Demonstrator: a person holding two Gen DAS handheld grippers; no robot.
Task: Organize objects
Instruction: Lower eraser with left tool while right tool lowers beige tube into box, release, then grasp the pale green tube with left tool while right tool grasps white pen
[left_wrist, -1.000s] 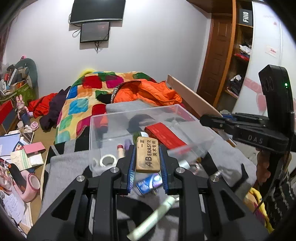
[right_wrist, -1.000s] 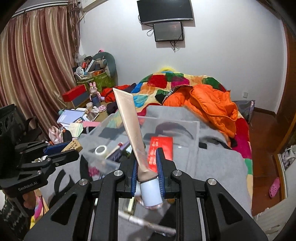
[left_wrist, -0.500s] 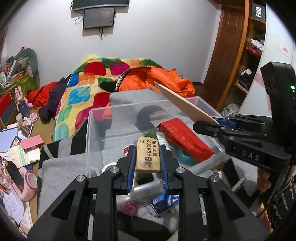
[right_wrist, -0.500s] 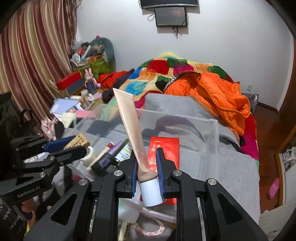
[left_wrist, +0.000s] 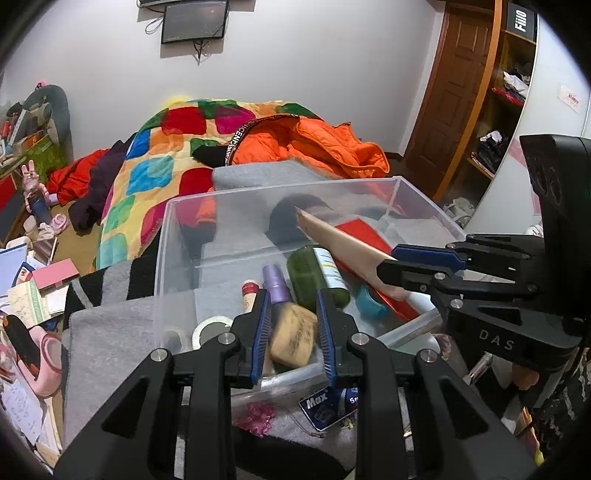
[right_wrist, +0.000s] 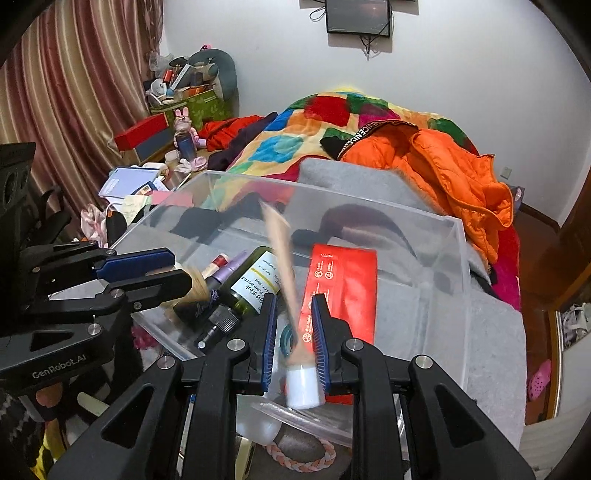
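Left gripper (left_wrist: 293, 325) clamps the eraser (left_wrist: 293, 334), right gripper (right_wrist: 293, 332) the tube (right_wrist: 286, 280). Both sit just above the clear bin (left_wrist: 280, 192); tube's long axis points away into it.

Both grippers now sit lower and closer over the clear bin (left_wrist: 373, 184) than a second ago. The eraser (left_wrist: 293, 334) in the left gripper (left_wrist: 293, 332) looks tilted and blurred, and the tube (right_wrist: 286, 273) in the right gripper (right_wrist: 293, 336) reaches down into the bin.

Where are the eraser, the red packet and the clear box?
eraser (left_wrist: 293, 334), left wrist view, its tan face.
red packet (right_wrist: 341, 291), right wrist view, its printed front.
clear box (right_wrist: 458, 258), right wrist view, its right wall.
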